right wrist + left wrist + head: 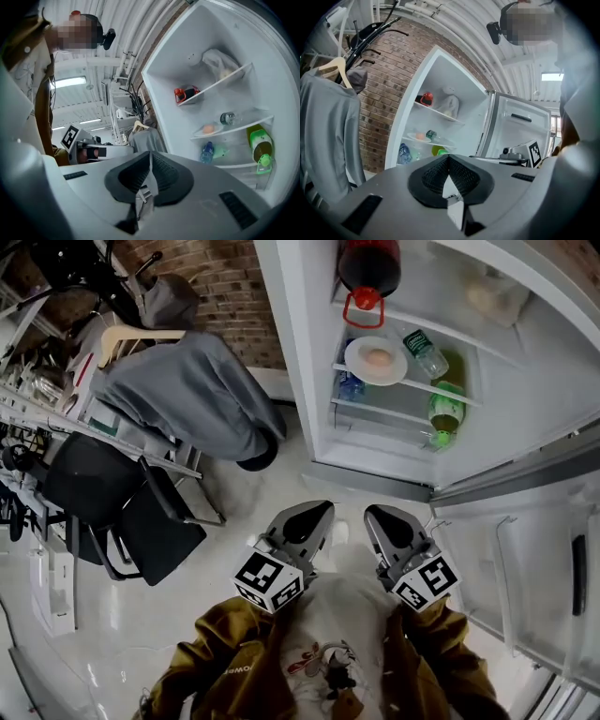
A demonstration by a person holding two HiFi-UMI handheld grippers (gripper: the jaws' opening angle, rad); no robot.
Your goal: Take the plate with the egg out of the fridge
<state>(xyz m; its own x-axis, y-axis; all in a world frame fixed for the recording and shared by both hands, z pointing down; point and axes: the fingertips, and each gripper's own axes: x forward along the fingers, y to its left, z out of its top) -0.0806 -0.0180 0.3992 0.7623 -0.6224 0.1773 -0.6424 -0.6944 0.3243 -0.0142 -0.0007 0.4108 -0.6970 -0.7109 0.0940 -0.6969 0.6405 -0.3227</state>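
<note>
The fridge (309, 381) stands open ahead of me. On its middle shelf lies a white plate (375, 362) with a pale orange egg (378, 357) on it; the plate (419, 137) and the egg (208, 128) also show small in both gripper views. My left gripper (317, 511) and right gripper (378, 514) are held side by side close to my chest, well short of the fridge. Both have their jaws pressed together with nothing between them. Left gripper (448, 159) and right gripper (150, 154) tips point toward the fridge.
A dark bottle with a red handle (367, 273) hangs above the plate. A clear bottle (427, 352), a green bottle (447, 409) and a blue bottle (349, 385) lie around it. The fridge door (525, 549) swings open at right. Chairs (141, 512) and a clothes rack stand left.
</note>
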